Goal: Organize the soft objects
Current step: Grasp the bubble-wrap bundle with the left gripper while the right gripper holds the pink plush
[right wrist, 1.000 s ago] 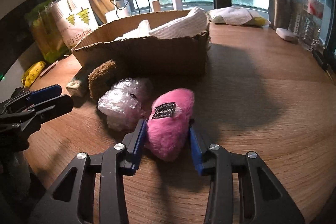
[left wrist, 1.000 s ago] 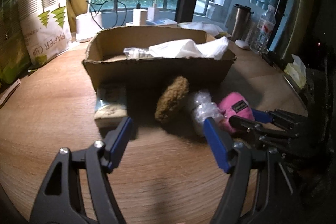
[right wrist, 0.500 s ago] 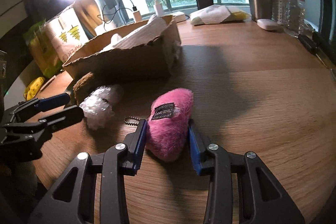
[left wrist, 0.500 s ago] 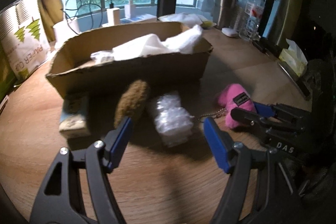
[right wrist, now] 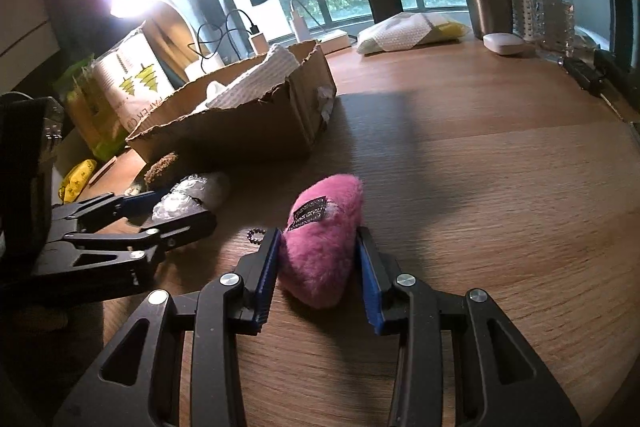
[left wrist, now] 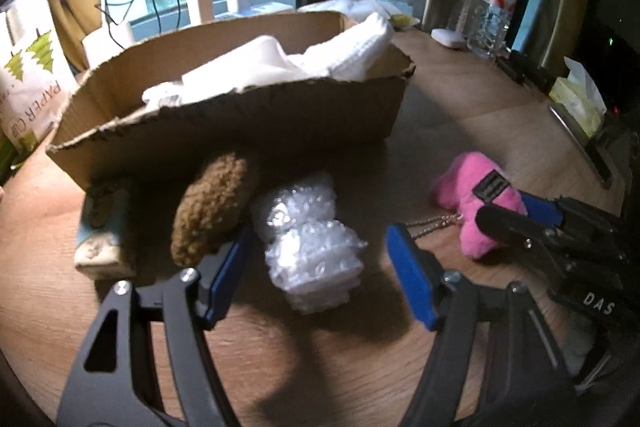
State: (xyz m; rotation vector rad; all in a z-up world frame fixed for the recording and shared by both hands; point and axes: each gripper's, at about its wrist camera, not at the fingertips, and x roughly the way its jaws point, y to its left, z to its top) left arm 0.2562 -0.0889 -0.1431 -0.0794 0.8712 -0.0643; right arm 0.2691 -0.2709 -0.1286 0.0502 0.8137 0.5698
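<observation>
The right claw (right wrist: pixel 316 267) pinches the pink plush toy (right wrist: pixel 326 247) on the wooden table (right wrist: pixel 500 187), so lift it slowly over the cardboard box (right wrist: pixel 240 131), while the left claw (left wrist: pixel 316 267) stays spread around the bubble wrap (left wrist: pixel 312 247).

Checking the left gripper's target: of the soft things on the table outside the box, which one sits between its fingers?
The bubble wrap bundle, clear and crinkly, sits between the left gripper fingers, unlike the brown plush beside it.
</observation>
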